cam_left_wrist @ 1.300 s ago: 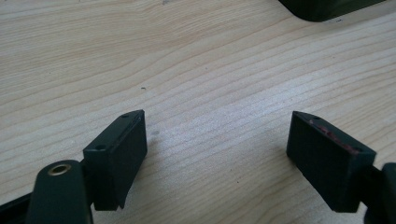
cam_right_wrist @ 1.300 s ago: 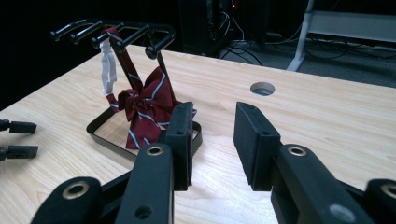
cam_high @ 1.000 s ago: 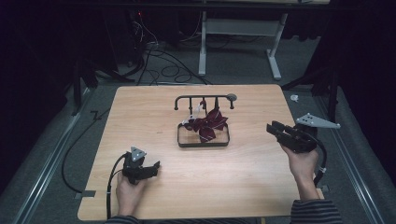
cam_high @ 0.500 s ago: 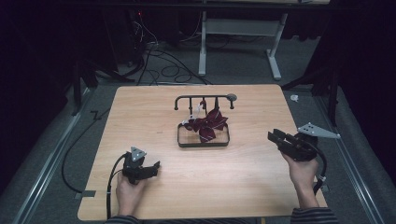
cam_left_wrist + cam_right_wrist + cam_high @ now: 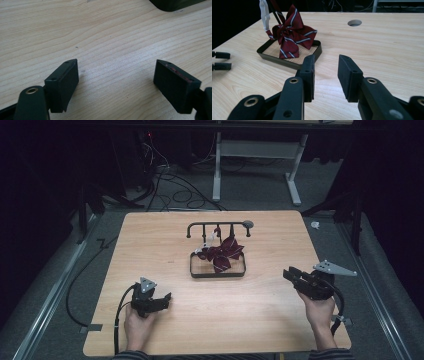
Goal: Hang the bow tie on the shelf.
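Where the wooden table (image 5: pixel 150 240) meets its middle, a dark low tray (image 5: pixel 192 269) sits under a rail stand (image 5: pixel 218 225); a maroon striped bow tie (image 5: pixel 224 253) hangs from the rail into the tray. Left gripper (image 5: pixel 159 300): near edge, left of tray, jaws wide apart, nothing between. Right gripper (image 5: pixel 291 275): near right edge, jaws parted by a narrow gap, empty, aimed toward the tray.

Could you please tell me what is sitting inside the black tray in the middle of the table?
A striped maroon bow tie rests in the tray, hanging by its white strap from the rack. The tray's wooden floor shows around it; the part under the bow is covered.
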`<act>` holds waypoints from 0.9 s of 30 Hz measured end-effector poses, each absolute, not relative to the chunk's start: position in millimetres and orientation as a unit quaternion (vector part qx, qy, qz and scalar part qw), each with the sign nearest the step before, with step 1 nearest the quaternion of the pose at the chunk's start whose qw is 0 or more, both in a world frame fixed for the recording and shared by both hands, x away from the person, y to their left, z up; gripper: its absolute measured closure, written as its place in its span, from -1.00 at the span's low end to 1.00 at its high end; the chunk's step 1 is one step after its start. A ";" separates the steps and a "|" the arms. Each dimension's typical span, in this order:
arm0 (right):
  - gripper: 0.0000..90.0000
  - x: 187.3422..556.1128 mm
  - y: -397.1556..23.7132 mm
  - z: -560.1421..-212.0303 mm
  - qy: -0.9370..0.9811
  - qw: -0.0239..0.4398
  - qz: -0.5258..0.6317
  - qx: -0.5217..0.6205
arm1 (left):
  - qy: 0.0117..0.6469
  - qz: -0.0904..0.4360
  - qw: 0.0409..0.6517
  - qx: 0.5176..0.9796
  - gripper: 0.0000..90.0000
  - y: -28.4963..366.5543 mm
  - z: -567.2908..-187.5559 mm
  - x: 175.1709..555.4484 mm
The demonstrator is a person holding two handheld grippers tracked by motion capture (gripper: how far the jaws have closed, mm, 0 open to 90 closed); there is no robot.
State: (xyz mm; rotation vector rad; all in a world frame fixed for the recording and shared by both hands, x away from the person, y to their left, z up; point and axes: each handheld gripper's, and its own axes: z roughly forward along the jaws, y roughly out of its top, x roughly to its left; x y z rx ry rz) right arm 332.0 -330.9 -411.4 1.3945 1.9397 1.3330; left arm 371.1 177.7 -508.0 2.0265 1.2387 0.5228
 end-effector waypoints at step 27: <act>0.51 341.1 -307.3 -454.4 0.715 0.174 0.453 0.503 | 0.478 0.202 0.347 0.781 -0.54 177.7 -508.0 371.1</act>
